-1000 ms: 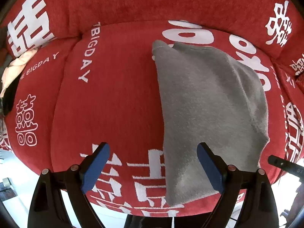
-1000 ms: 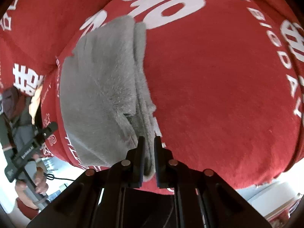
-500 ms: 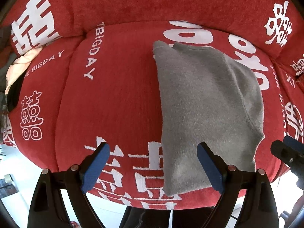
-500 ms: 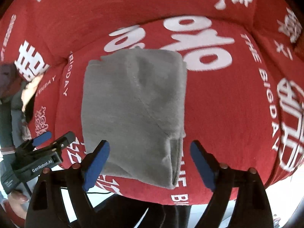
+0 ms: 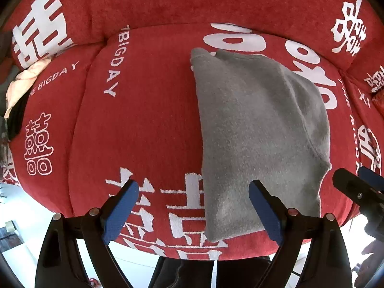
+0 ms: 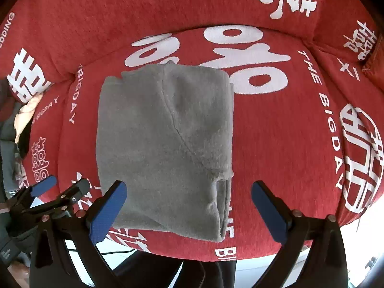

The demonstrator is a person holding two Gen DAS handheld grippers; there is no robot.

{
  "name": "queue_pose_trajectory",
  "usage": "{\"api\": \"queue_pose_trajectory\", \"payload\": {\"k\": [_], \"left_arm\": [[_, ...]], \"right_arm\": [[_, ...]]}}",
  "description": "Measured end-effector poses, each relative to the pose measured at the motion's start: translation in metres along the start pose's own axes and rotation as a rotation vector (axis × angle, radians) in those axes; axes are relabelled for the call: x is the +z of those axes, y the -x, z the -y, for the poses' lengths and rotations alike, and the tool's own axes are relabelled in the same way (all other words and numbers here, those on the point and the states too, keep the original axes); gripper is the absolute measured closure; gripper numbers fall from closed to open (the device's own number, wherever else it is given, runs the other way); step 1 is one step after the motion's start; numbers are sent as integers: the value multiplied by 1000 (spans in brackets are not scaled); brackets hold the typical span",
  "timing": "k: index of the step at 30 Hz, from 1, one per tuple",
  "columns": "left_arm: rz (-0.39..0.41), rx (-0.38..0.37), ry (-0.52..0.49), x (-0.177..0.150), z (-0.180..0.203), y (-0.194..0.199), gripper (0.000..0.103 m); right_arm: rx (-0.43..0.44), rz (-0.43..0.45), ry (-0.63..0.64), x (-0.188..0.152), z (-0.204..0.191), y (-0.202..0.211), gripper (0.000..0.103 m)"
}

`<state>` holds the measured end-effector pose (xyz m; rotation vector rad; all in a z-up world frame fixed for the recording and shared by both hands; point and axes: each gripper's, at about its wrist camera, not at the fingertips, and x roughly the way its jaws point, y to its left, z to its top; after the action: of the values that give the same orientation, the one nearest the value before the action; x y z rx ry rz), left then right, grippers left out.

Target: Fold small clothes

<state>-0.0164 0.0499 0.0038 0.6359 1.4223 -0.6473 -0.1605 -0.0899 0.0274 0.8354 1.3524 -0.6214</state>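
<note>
A grey fleece garment (image 5: 259, 129) lies folded into a rough rectangle on the red sofa seat (image 5: 144, 124); it also shows in the right wrist view (image 6: 165, 148). My left gripper (image 5: 194, 208) is open and empty, held above the seat's front edge to the left of the garment. My right gripper (image 6: 189, 211) is open and empty, held above the garment's near edge. The right gripper shows at the right edge of the left wrist view (image 5: 360, 192), and the left gripper shows at the lower left of the right wrist view (image 6: 48, 192).
The sofa cover is red with white lettering, with a back cushion (image 6: 168, 12) behind the seat. A pile of other clothes, peach and dark (image 5: 21, 88), lies at the sofa's left end. A light floor (image 5: 14, 216) shows below the seat's front edge.
My right gripper let go of the garment's corner, opened, and drew back and up. The garment now lies flat and folded. My left gripper stayed open and shifted only slightly.
</note>
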Motion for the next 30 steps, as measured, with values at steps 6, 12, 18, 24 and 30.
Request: {"api": "queue_pose_trajectory", "payload": {"k": [6,12,18,24,30], "left_arm": [[0,1,-1,0,0,0,10],[-3,1,-1,-1,0,1,10],[-3,1,-3,-2,1,2,10],[-7,4,-3,-2,1,2,10],[-6,6,-6,-3,0,2,10]], "right_arm": [[-8,-17,1,-3,-2,-2,0],[-4,-29,-8,-4,-2,-4,0],[-8,-28,-4,-5,-4,-4,0],[-11,-27,-2,-6,-5,-4,0],[-9,-34,-3,-7,-6,-6,0]]}}
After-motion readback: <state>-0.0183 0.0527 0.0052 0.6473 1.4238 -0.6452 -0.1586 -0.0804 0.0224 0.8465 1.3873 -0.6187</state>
